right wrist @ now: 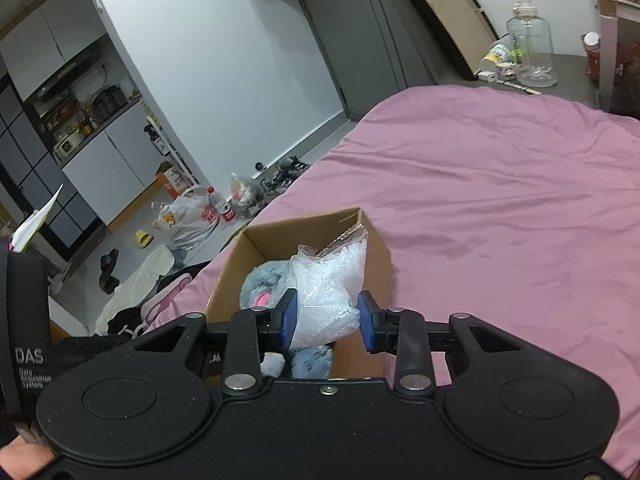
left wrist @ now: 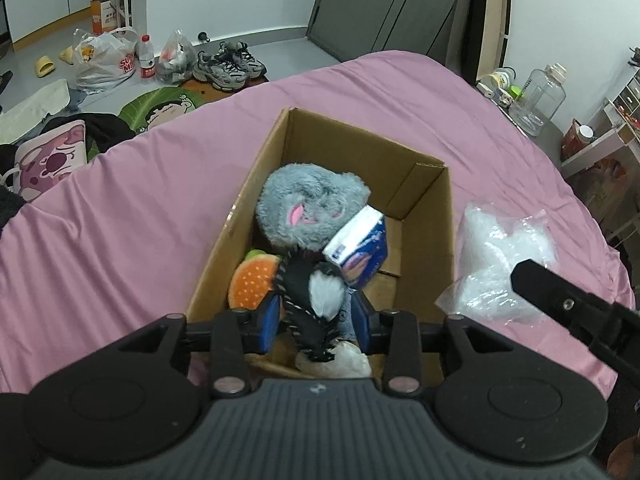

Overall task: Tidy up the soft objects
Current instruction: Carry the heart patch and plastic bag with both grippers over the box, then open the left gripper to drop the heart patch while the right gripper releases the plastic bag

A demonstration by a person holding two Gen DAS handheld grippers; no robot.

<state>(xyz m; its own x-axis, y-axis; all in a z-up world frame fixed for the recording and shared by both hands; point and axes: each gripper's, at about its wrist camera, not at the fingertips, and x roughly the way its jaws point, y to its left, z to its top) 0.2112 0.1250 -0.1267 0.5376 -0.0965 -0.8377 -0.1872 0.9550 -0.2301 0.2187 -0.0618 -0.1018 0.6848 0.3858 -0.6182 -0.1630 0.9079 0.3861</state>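
Observation:
A cardboard box [left wrist: 424,196] stands open on the pink bed. Inside lie a grey plush [left wrist: 308,208], a blue and white tissue pack [left wrist: 358,248] and a burger plush [left wrist: 252,284]. My left gripper [left wrist: 316,320] is shut on a black and white plush toy [left wrist: 308,300] over the box's near end. My right gripper [right wrist: 328,322] is shut on a clear bag of white filling [right wrist: 328,292], held above the box [right wrist: 256,248]. The bag [left wrist: 504,256] and the right gripper's finger [left wrist: 560,300] also show in the left wrist view, right of the box.
The pink bed [left wrist: 120,216] spreads around the box. A side table with a clear jug [left wrist: 540,100] and jars stands beyond the bed on the right. Shoes [left wrist: 228,64], plastic bags [left wrist: 104,60] and a bottle lie on the floor to the left.

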